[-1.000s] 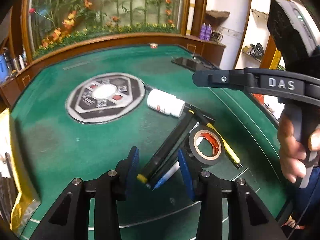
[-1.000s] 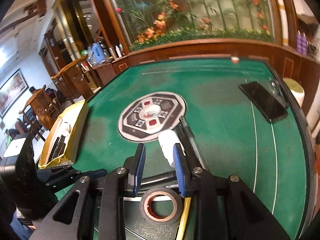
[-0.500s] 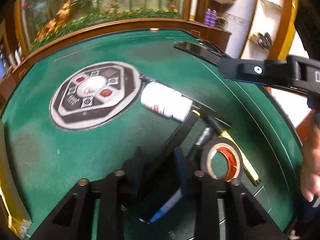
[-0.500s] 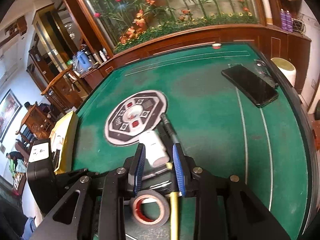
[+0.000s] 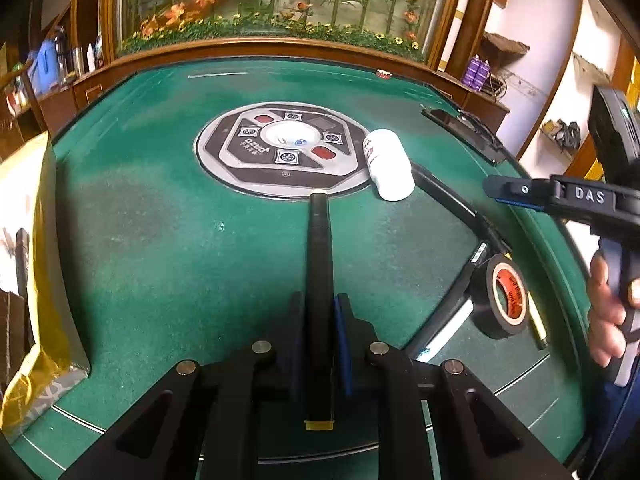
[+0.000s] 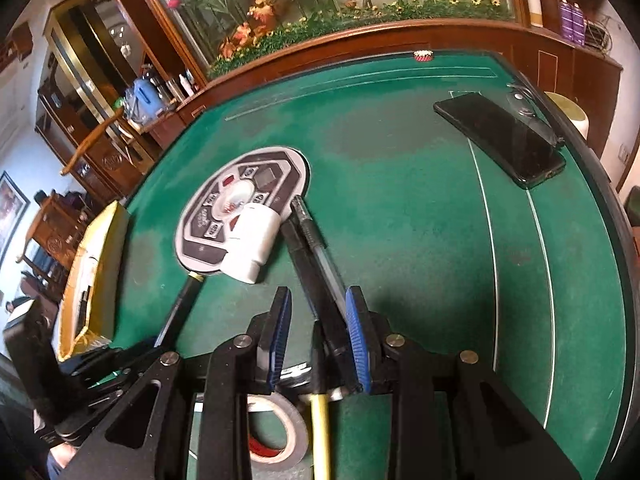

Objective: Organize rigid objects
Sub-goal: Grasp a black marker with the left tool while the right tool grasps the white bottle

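closing on a long black marker (image 5: 319, 280), the left claw (image 5: 320, 344) has its blue pads pressed against the barrel, yellow end cap toward the camera, far tip reaching the round control panel (image 5: 280, 148) mid tabletop (image 5: 160, 240). right claw (image 6: 318, 332) is spread w/ a black pen (image 6: 316, 248) betw the pads, not pinched. white pill bottle (image 5: 387, 164) lies on its side by the panel. black tape roll (image 5: 502, 296) rests near the tabletop edge. smartphone (image 6: 500, 136) sits well apart.

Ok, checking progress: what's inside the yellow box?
One slim black item shows inside the yellow box; its near wall hides the rest of the inside.
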`<state>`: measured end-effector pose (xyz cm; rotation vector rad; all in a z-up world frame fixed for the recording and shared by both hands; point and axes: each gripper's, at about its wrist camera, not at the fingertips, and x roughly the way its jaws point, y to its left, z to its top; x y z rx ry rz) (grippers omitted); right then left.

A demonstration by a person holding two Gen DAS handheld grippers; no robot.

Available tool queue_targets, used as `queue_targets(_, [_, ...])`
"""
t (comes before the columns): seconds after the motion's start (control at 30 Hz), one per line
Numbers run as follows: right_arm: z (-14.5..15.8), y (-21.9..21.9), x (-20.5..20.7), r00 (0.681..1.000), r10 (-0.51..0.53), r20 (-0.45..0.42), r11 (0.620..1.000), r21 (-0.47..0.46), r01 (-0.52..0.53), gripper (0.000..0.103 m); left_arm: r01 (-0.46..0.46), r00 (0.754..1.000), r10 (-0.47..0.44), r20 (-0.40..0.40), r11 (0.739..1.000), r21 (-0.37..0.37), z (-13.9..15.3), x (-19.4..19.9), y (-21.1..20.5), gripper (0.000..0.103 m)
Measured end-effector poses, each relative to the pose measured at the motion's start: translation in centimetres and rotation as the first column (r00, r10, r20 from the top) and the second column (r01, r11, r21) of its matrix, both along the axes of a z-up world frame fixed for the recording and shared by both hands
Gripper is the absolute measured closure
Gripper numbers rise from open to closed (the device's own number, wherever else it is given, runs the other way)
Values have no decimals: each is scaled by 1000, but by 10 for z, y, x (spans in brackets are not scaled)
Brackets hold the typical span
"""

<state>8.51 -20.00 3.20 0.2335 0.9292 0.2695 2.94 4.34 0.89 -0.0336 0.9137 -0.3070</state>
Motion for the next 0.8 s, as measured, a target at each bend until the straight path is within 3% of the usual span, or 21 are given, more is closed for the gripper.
queue_targets(0.13, [-1,9,4,999,31,-7,1000,2,-31,76,3,1000,-3,1,1000,-19,-1,2,3,88])
queue_targets(0.3, [14,42,25,995,98,-19,993,65,-96,74,1,1000,-2,21,1000,20,-1,3,-3,88])
queue_targets(0.43, [9,57,51,996,26,-80,999,39,-23,73,-1,1000,1,25,1000,24,-1,4,-3,88])
queue_targets(0.57, [-10,59,64,988,23,-152,995,96,-9,73,-6,1000,6,24,1000,21,-1,4,-3,88])
queue_targets(0.8, [-15,69,70,994,30,-109,997,76,-22,70,-20,999,19,26,999,27,0,6,-7,85])
